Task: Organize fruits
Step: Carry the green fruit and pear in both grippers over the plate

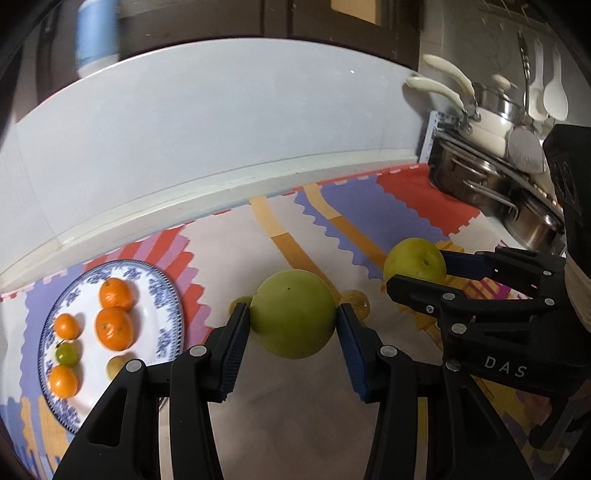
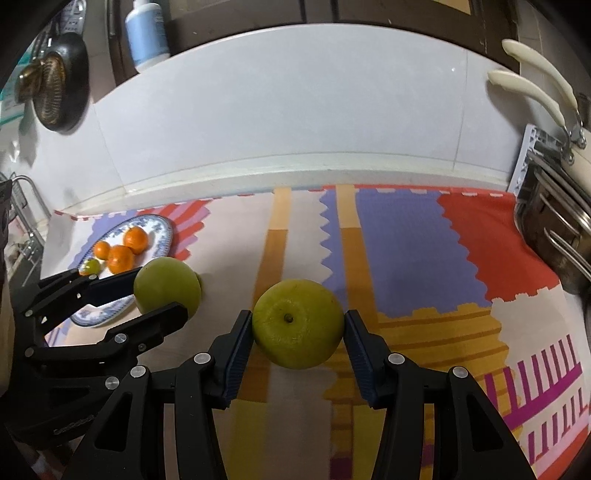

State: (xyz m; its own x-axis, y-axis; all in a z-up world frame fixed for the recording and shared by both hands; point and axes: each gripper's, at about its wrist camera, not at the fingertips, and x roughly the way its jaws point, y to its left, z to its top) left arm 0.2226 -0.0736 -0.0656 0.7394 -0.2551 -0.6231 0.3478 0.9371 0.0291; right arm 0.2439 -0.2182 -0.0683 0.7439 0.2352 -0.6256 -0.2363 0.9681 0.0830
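My left gripper [image 1: 293, 319] is shut on a large green fruit [image 1: 293, 318] and holds it above the patterned mat. My right gripper [image 2: 298, 325] is shut on a yellow-green fruit [image 2: 298, 323] with its stem end facing the camera. Each gripper also shows in the other view: the right one [image 1: 417, 271] with its fruit [image 1: 414, 261], the left one [image 2: 155, 291] with its fruit [image 2: 168, 286]. A blue-and-white plate [image 1: 164, 295] at the left holds several oranges [image 1: 113, 326], a small green fruit [image 1: 66, 353] and a yellowish fruit [image 1: 118, 365].
Two small yellowish fruits [image 1: 356, 301] lie on the mat [image 1: 295, 229] behind the left fruit. Stacked steel pots and pans [image 1: 491, 173] with cream handles stand at the right. A white tiled wall [image 1: 221, 129] runs along the back. A blue bottle [image 2: 147, 33] stands on the ledge.
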